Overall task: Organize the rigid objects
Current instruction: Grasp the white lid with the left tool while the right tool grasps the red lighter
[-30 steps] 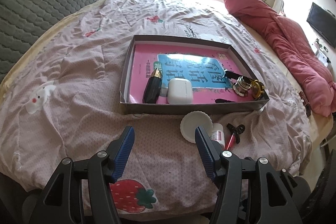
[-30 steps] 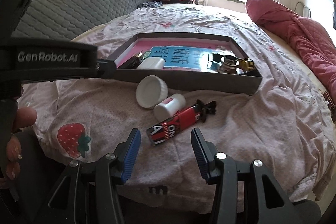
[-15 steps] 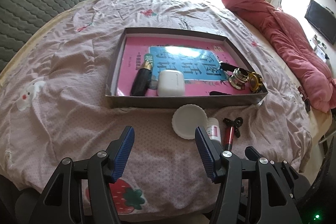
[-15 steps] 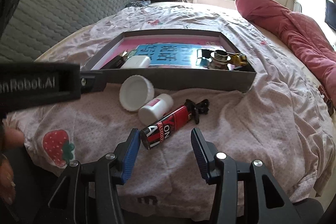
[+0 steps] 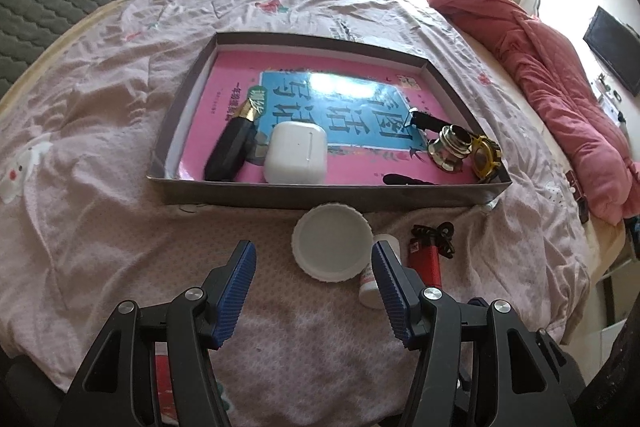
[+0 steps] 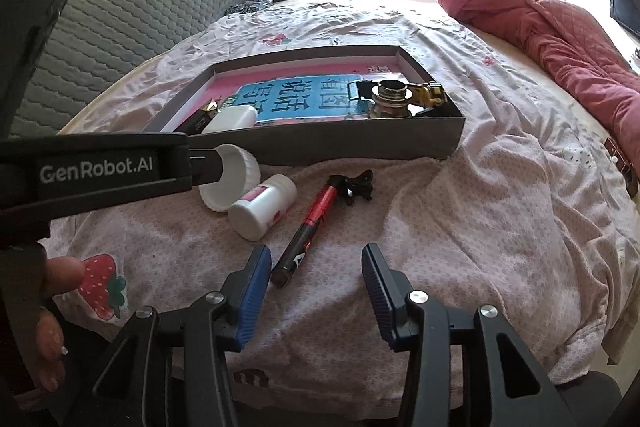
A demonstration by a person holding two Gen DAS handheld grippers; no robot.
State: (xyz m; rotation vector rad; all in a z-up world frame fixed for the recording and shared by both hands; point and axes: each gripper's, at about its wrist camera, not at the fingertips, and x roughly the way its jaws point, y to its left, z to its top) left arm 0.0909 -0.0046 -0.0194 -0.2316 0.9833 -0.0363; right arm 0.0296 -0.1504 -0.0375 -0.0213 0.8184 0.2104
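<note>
Grippers angled down over bedspread [image 5: 100,155], before tray [image 5: 320,195].
Left gripper [image 5: 312,267] gaped wide, empty, near lid [image 5: 332,247]; right gripper [image 6: 316,271] was closing, empty, beside pen [image 6: 308,227]. Only right view showed thumb [image 6: 60,273].

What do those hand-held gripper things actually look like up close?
Each hand-held gripper is black plastic, with angular arms pinned by round silver bolts. Left hand-held gripper and right hand-held gripper both carry two ribbed blue pads. The left one's side reads "GenRobot.AI" in white.
</note>
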